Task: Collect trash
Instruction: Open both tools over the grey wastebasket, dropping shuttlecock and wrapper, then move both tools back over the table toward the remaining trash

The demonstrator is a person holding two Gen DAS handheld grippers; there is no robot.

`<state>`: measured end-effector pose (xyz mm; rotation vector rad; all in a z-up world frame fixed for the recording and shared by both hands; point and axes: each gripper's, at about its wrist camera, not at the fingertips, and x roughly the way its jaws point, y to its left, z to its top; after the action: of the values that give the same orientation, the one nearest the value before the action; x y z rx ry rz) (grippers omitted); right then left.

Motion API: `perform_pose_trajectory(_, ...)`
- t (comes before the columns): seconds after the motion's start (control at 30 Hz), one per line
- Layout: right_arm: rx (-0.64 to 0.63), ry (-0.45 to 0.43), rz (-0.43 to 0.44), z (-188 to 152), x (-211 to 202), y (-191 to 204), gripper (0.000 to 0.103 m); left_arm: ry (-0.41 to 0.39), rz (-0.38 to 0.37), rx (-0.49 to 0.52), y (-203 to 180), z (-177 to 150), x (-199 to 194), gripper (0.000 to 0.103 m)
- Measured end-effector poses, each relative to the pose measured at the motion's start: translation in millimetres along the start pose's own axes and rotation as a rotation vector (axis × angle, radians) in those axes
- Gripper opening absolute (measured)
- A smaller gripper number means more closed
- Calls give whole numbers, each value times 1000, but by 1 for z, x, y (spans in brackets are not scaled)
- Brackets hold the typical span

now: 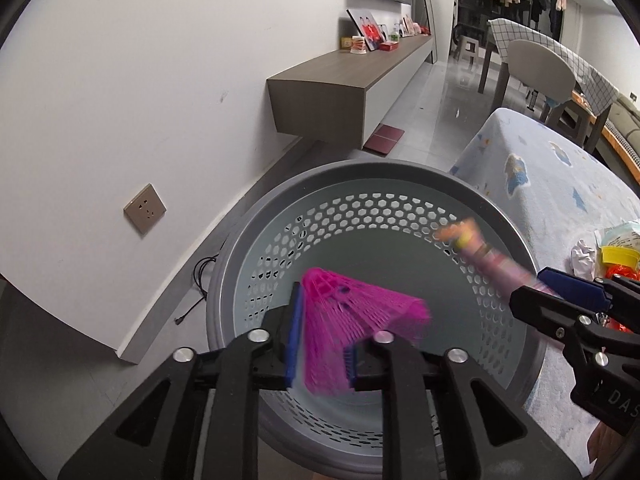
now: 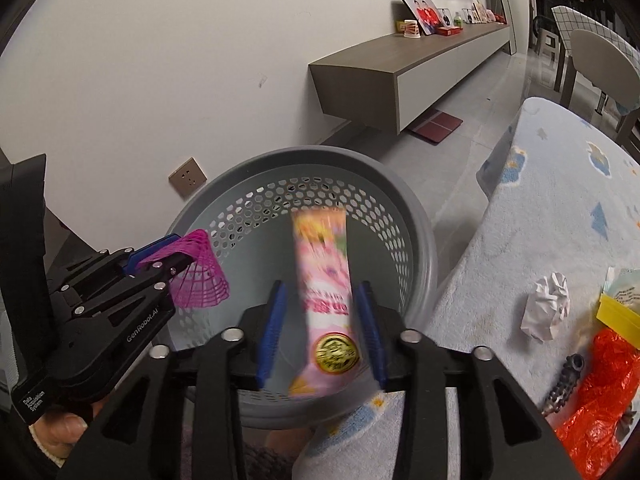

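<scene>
Hovering over the bin (image 1: 516, 236), both tongs are seen with trash between their pads. A pink net (image 1: 352, 316) is pinched by the left tongs (image 1: 320, 352), its mesh squeezed between the blue pads (image 1: 291, 344) and fanned out above the bin's perforated wall. In the right view the net (image 2: 202, 276) juts from the left tongs (image 2: 160, 264) at the bin's (image 2: 416, 216) left rim. A pink wrapper (image 2: 326, 300) is framed by the right tongs (image 2: 322, 328), whose pads (image 2: 272, 328) are spread slightly wider than it; contact cannot be told through the blur. The wrapper hangs above the bin's inside. A paper ball (image 2: 548, 306), orange bag (image 2: 604, 392) and yellow lid (image 2: 618, 314) are left on the desk (image 2: 532, 220) beside the bin.
</scene>
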<state>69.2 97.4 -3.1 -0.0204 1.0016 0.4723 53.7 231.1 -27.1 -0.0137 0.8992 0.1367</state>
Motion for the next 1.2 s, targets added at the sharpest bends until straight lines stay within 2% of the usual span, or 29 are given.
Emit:
perform_pose_trajectory(0.03,-3,-8,-6,0,-1,0,50,-3,0,-2,1,0,-1,34)
perform_pose_trajectory(0.07,-5,-16,-11,0,-3,0,50,-8,4,-5,1,0,-1,50)
perform_pose_trajectory(0.13,-5,-21,-15,0,-2,2,50,-32,11,-12,3,-1,-6,70)
perform_pose_trajectory(0.43,28,-37,-20,-4,-11,-6,50,-37,24,-16,4,-1,-13,71)
perform_pose_trajectory(0.57,36,-44,-30,-8,-16,-8,50,-37,29,-22,3,-1,-15,76)
perform_pose_trajectory(0.8,44,-65,-64,-19,-31,-11,50,-40,30,-29,0,-4,-23,79)
perform_pose_trajectory(1.1,67,-103,-141,-41,-69,-24,52,-70,4,-24,-16,-5,-52,83)
perform_pose_trajectory(1.2,80,-129,-178,-51,-88,-33,56,-84,-20,-29,-25,-6,-63,86)
